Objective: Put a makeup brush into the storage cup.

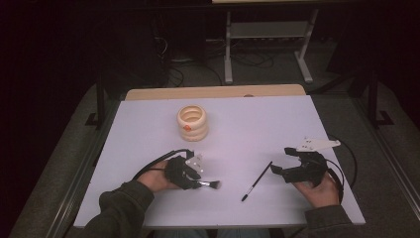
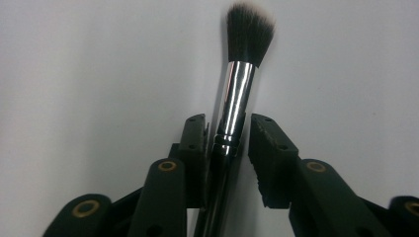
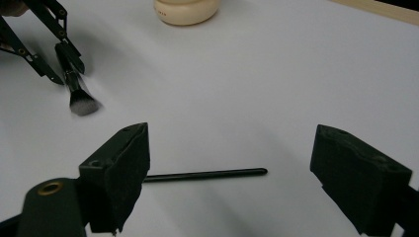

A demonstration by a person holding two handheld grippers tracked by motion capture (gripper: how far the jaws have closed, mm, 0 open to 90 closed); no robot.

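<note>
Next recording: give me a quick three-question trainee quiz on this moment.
1. What lies between the left tongs?
2. True or false: the right tongs grip the stick.
3. Where is the pot? A) on the far middle of the table B) in the right tongs C) at the near edge

Key: 1. The brush. 2. False: they stand open and the stick lies on the table. 3. A.

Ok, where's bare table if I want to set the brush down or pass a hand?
Free: the wide stretch right of the cup out to the table edge, and the middle between cup and pencil. Left of the cup is bare too. Crowded: the near edge, with left gripper, brush, and right gripper.
</note>
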